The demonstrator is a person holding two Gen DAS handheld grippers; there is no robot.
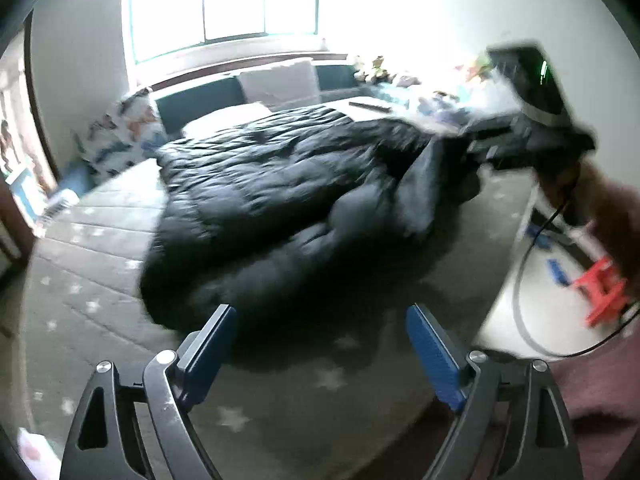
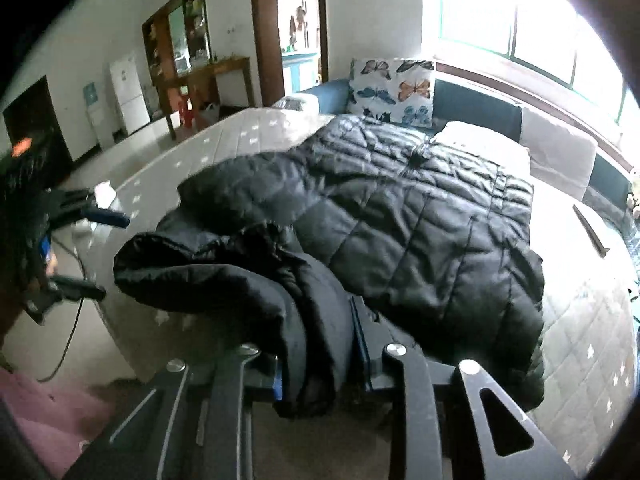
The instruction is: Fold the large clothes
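A large black quilted jacket (image 1: 280,200) (image 2: 420,208) lies spread across a bed with a star-patterned mattress (image 1: 80,280) (image 2: 592,340). In the left wrist view my left gripper (image 1: 320,344) is open over the jacket's near edge, with nothing between its blue pads. It also shows at the left edge of the right wrist view, where the left gripper (image 2: 96,254) has its fingers wide apart. My right gripper (image 2: 320,360) is shut on a bunched fold of the jacket and holds it above the mattress. The right gripper (image 1: 520,136) appears blurred, with dark fabric hanging from it.
A butterfly pillow (image 2: 394,88) and a white pillow (image 2: 480,140) lie at the head of the bed under a bright window. A dark flat object (image 2: 590,228) rests on the mattress's far side. A red stool (image 1: 600,292) stands on the floor beside the bed.
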